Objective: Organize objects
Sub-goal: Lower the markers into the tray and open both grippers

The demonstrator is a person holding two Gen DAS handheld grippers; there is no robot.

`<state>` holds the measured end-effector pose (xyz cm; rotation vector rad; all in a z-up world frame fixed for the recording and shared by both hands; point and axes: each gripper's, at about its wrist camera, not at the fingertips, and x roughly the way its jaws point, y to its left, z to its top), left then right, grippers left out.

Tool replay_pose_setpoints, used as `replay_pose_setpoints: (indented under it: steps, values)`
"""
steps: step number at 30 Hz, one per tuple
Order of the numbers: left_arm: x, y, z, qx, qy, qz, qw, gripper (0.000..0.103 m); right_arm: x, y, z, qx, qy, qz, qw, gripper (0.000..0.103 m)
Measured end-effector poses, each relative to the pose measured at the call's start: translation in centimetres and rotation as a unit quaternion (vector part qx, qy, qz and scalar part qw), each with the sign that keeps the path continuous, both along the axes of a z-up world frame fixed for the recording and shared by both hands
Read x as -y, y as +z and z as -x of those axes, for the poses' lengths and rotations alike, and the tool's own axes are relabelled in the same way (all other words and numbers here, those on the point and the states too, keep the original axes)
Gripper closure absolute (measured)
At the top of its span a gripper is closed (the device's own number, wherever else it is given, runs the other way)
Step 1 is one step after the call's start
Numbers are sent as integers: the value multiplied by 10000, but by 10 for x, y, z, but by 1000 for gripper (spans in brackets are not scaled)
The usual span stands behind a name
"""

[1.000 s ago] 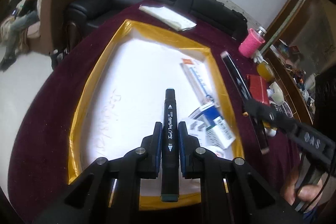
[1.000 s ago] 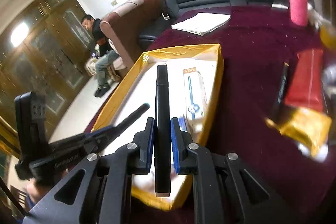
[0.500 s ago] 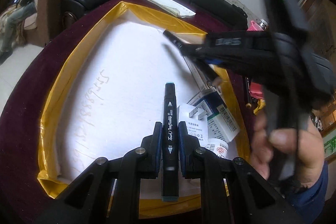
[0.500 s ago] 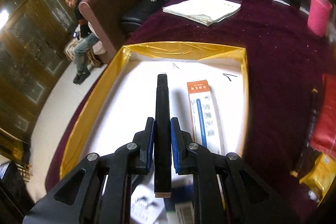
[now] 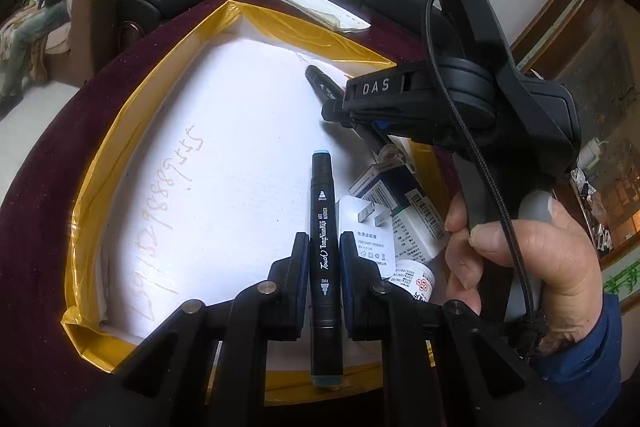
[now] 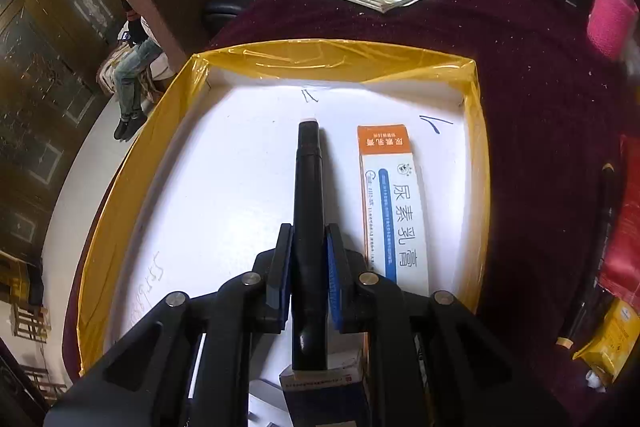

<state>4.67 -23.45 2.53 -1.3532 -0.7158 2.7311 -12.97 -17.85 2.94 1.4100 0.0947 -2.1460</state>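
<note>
Each tool grips a black marker: the left tool [image 5: 324,259] a teal-capped black marker [image 5: 325,227], the right tool [image 6: 307,259] a plain black marker [image 6: 307,187], both above the yellow-rimmed white tray [image 6: 340,61]. The right marker should go down parallel to the orange-and-white carton [image 6: 390,203] at its 3 o'clock. It wants lowering until it rests before the tool lets go.

The right tongs [image 5: 352,115] hide most of their black marker [image 5: 320,83].

The right gripper [image 5: 352,115] with its pen [image 6: 307,227] is now over the tray [image 6: 132,179], from outside it.
</note>
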Motion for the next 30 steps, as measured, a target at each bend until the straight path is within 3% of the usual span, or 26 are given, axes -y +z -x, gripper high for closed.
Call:
replay_pose_setpoints:
  steps: [8, 14, 18, 23, 26, 30]
  values:
    - [-4, 1, -2, 62, -57, 12, 10000, 91, 3, -2, 19, 152, -155, -54, 9998, 90]
    - [-8, 2, -2, 90, -111, 40, 9999, 90, -2, -3, 10, 297, -59, -69, 9995, 90]
    - [-12, 0, 0, 148, -197, -94, 9997, 77, -7, -2, 3, 314, -4, -55, 9995, 90]
    - [-17, 11, -6, 0, -182, 155, 9997, 76, -30, 15, -10, 159, 0, 196, 9997, 90]
    - [-21, 17, -8, -75, -132, 299, 9994, 71, -50, 27, -20, 63, -15, 520, 9986, 89]
    - [-28, 26, -10, -215, -96, 411, 9989, 69, -83, 38, -36, -65, -82, 890, 9960, 80]
